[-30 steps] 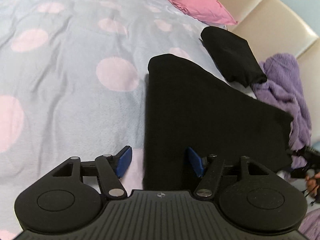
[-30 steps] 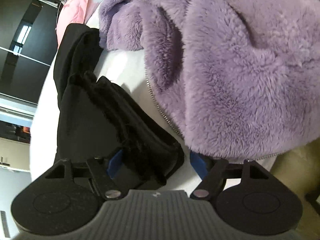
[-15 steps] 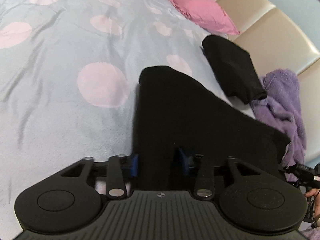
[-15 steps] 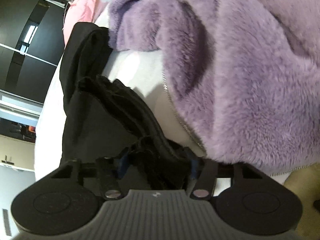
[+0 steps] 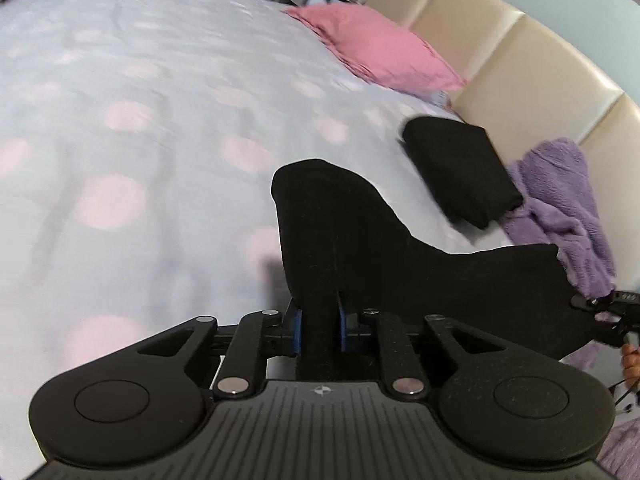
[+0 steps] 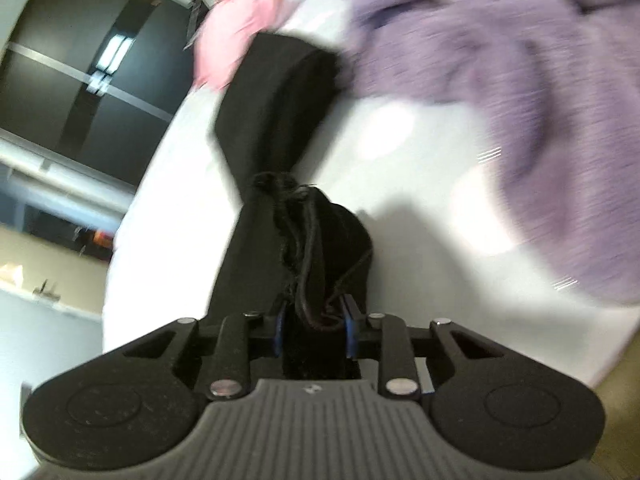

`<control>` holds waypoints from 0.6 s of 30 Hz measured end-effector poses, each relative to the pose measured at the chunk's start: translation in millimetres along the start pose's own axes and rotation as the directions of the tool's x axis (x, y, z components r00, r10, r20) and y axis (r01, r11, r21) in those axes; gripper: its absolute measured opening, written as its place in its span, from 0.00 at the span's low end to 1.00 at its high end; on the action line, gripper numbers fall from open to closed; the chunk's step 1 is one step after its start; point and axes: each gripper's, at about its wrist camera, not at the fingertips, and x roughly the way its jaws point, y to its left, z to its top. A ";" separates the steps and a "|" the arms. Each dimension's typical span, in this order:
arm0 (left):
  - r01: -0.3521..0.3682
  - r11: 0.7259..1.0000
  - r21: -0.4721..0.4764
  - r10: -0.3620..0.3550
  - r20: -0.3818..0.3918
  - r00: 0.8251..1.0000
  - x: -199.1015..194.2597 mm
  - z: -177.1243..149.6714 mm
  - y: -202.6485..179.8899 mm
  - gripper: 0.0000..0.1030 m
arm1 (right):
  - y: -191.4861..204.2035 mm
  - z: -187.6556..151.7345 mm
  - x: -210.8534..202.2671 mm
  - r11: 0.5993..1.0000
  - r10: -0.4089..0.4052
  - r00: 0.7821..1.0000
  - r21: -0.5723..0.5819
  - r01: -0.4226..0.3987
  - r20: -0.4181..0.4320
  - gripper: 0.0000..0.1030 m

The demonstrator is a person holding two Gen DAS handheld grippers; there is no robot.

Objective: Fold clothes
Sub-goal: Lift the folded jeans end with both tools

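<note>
With your left gripper (image 5: 319,326) and right gripper (image 6: 313,330) each clamped on the black garment (image 5: 400,264), raised mid-frame over the dotted bedspread (image 5: 120,140), lift both ends level and keep it taut.

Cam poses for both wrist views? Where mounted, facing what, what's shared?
Left wrist: sits behind the left gripper, faces across the bed toward the headboard; jaws shut on the black garment.
Right wrist: behind the right gripper, faces the purple fleece; jaws shut on the garment.
Shared: garment, folded black piece, pink pillow.
</note>
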 end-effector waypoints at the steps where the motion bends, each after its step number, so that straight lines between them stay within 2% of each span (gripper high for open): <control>1: -0.026 1.000 0.015 0.026 0.010 1.000 -15.5 -1.3 10.0 0.14 | 11.2 -7.1 6.9 1.000 0.026 1.000 -0.005 -0.026 -0.013 0.29; 6: -0.136 0.991 0.006 0.136 0.046 0.990 -83.7 -18.6 66.7 0.14 | 64.6 -53.8 50.7 0.990 0.123 0.987 -0.050 -0.128 -0.099 0.28; 9: -0.178 0.984 -0.026 0.179 0.048 0.983 -104.1 -33.4 97.8 0.14 | 88.1 -81.5 69.9 0.982 0.143 0.976 -0.096 -0.160 -0.165 0.28; 12: -0.188 0.979 -0.084 0.190 0.019 0.982 -100.9 -49.8 125.9 0.15 | 100.1 -99.9 82.6 0.978 0.116 0.970 -0.149 -0.150 -0.215 0.28; 14: -0.202 0.974 -0.098 0.202 -0.010 0.979 -89.7 -60.7 134.3 0.15 | 101.8 -104.9 86.6 0.976 0.069 0.973 -0.186 -0.111 -0.222 0.28; 16: -0.225 0.969 -0.098 0.223 -0.034 0.974 -77.1 -71.4 137.6 0.19 | 99.6 -107.1 86.8 0.972 0.032 0.975 -0.218 -0.081 -0.221 0.28; 18: -0.264 0.959 -0.102 0.262 -0.037 0.964 -74.6 -73.9 138.2 0.30 | 96.9 -107.7 89.0 0.973 0.024 0.976 -0.219 -0.073 -0.218 0.28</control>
